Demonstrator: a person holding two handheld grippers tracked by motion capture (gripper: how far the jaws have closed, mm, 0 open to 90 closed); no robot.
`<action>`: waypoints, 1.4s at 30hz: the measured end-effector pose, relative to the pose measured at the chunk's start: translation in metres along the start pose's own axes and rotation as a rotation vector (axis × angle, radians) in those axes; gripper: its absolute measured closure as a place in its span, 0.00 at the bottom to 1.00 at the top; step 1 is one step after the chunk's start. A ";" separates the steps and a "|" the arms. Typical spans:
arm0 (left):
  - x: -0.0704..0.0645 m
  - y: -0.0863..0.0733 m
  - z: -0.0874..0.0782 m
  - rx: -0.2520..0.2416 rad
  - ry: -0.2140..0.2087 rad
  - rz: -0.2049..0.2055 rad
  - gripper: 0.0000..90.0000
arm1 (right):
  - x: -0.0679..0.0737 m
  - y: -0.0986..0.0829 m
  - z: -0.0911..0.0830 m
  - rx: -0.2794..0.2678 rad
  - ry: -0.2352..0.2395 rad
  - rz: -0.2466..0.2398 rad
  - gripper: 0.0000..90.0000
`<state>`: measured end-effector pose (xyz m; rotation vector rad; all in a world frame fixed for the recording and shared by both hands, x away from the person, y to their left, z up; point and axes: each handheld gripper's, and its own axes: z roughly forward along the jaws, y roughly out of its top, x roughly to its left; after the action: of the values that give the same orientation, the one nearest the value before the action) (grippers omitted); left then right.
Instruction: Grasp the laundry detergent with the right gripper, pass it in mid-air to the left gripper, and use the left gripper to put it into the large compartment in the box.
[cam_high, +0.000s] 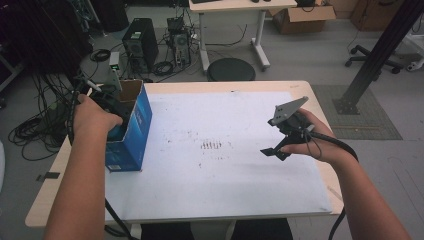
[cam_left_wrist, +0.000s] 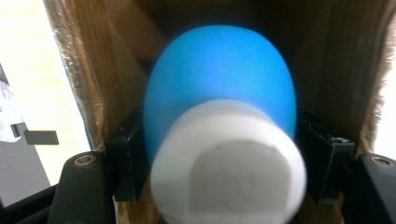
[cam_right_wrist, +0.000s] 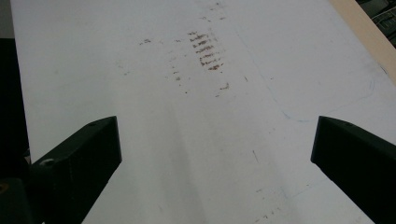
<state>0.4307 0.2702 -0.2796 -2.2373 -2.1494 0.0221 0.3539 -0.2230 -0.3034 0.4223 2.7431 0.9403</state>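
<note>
A blue cardboard box (cam_high: 131, 131) stands open-topped at the left edge of the white mat (cam_high: 215, 170). My left gripper (cam_high: 111, 106) reaches down into it. In the left gripper view its jaws (cam_left_wrist: 224, 154) press on both sides of a smooth blue egg-shaped object (cam_left_wrist: 219, 74) with a white cylindrical end (cam_left_wrist: 229, 172) facing the camera, brown box walls (cam_left_wrist: 84, 70) around it. My right gripper (cam_high: 274, 151) hovers low over the mat's right part, open, with nothing between its jaws (cam_right_wrist: 215, 154).
Brown smudge marks (cam_high: 211, 145) (cam_right_wrist: 205, 49) dot the mat's middle. The wooden table edge (cam_high: 320, 107) runs close right of my right hand. Beyond the table, on the floor, are computer towers (cam_high: 140, 44), cables, a round black stool (cam_high: 231, 69) and a black post (cam_high: 372, 60).
</note>
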 end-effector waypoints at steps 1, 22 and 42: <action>0.000 0.000 -0.001 -0.002 0.002 0.000 0.34 | 0.000 0.000 0.000 0.001 0.000 0.000 0.02; -0.008 -0.012 -0.056 -0.070 0.052 0.016 0.11 | 0.001 0.006 -0.004 -0.016 0.002 -0.016 0.02; -0.057 -0.014 -0.112 -0.145 0.086 0.228 0.00 | -0.003 0.011 -0.022 -0.014 -0.026 -0.020 0.02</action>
<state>0.4182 0.2114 -0.1685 -2.5015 -1.9002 -0.2253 0.3523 -0.2276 -0.2794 0.4009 2.7103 0.9422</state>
